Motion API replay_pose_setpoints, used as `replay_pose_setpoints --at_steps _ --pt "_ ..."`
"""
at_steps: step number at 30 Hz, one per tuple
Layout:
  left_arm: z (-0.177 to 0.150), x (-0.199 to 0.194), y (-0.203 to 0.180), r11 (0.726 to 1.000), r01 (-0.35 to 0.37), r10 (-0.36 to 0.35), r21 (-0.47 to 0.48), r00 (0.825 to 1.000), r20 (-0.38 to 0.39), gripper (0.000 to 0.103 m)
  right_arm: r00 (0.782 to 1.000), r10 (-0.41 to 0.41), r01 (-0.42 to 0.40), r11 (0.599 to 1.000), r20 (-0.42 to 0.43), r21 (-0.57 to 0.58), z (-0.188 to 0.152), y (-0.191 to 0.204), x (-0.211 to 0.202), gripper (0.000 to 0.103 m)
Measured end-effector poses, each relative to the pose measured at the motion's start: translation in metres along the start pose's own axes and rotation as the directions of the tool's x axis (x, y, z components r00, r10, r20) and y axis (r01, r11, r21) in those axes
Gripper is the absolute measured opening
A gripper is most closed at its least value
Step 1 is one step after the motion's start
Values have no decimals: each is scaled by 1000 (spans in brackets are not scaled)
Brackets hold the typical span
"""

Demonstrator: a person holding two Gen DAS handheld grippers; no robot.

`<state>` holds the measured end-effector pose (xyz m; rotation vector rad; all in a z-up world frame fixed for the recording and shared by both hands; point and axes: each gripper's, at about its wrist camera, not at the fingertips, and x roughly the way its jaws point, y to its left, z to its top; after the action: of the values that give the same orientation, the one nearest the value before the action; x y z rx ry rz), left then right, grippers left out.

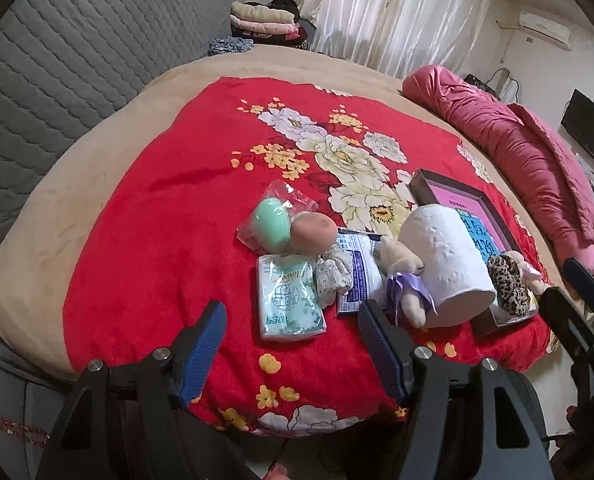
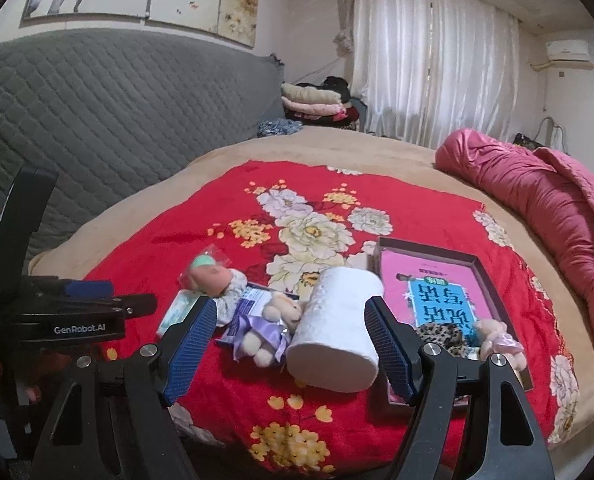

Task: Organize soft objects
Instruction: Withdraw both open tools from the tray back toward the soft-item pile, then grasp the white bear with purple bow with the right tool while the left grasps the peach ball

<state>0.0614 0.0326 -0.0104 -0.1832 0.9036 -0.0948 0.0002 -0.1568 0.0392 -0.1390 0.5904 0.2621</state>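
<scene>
Bare red blanket (image 1: 145,240) left of the clutter; paper roll (image 2: 339,336) and box (image 2: 493,280) crowding the right.

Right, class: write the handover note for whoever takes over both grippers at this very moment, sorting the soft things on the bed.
Left gripper: open, empty, above the tissue pack.
Right gripper: open, empty, fingers either side of the paper roll but not touching.
In the box: leopard scrunchie and a small bear with a pink bow.
Still on the red blanket: paper roll, bear in purple, tissue pack, bagged sponges, blue-and-white packet.
Left: move these into the box.
</scene>
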Motion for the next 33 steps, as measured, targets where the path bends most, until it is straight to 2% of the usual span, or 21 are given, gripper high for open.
replay_pose_setpoints --at_steps 5,13,22,33 --pt "3 8 1 998 57 -57 -22 998 2 68 1000 16 -16 1000 -25 -8 -6 5 10 78" --pt "20 31 -3 993 103 -104 -58 995 -9 68 998 36 -38 999 -58 -21 -11 10 26 78" --pt "45 70 -5 991 103 -105 -88 994 -27 68 994 43 -44 999 -100 -10 -17 9 43 78" --pt "52 98 -10 993 90 -95 -80 994 -56 66 991 14 -23 998 -132 -62 -21 17 66 78"
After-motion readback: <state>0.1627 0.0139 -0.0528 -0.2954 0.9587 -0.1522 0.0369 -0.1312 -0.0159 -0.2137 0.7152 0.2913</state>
